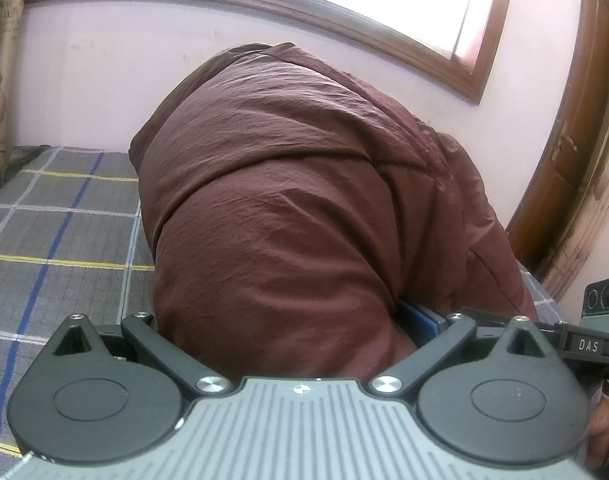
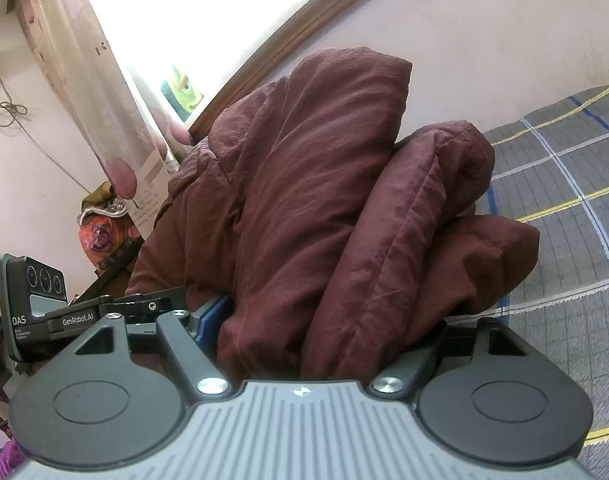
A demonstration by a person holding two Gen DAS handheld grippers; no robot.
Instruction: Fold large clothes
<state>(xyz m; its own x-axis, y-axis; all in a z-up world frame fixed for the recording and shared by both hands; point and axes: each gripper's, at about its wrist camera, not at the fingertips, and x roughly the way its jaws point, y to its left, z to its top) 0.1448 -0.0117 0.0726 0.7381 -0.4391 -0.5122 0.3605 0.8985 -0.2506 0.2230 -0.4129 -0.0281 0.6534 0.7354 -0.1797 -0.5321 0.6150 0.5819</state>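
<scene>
"DAS" on other gripper's bar [image 1: 587, 345]; "DAS", "GenRobot.AI" on black device [image 2: 44, 320]; curtain print unreadable.

Home bedroom: plaid bedsheet [image 1: 64, 216], curtained window [image 2: 208, 24], wooden door [image 1: 560, 168].

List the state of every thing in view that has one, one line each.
Maroon puffy garment: bunched in thick folds, filling both grippers' jaws, partly resting on the bed.
Left gripper: jaws wide, garment between them.
Right gripper: jaws wide, garment between them.
Plaid bedsheet: spread flat.
Curtain: drawn aside.
</scene>
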